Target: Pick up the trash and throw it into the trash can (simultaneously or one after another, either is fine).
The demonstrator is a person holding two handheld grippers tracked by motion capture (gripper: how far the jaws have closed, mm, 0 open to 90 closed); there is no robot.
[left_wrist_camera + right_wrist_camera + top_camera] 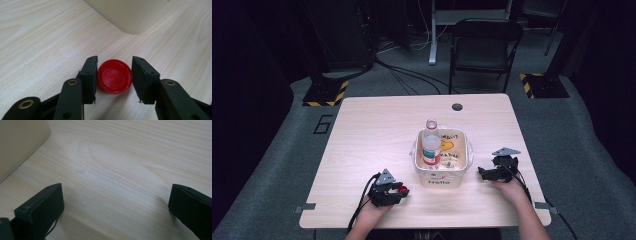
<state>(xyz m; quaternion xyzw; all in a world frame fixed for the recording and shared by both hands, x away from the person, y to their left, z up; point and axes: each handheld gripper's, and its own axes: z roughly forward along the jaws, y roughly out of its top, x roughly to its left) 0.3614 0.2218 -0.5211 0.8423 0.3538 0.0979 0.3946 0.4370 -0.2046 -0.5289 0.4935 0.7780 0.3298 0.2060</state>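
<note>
A small red bottle cap (114, 79) lies open side up on the wooden table, near the front edge left of the tub (439, 180). My left gripper (114, 75) is shut on it, a black pad pressing each side; from above, the cap (402, 189) peeks out at the left gripper (398, 192). A clear plastic bottle (431, 145) with no cap stands upright in the cream tub printed "Hello". To the right of the tub, my right gripper (482, 173) rests low over the table, and its jaws (116, 195) stand wide open over bare wood.
The tub's rounded corner (130, 15) rises just beyond the cap, and its wall (17, 145) is at the left of the right gripper view. A cable hole (457, 106) sits at the table's far edge. A black chair (484, 45) stands behind the table.
</note>
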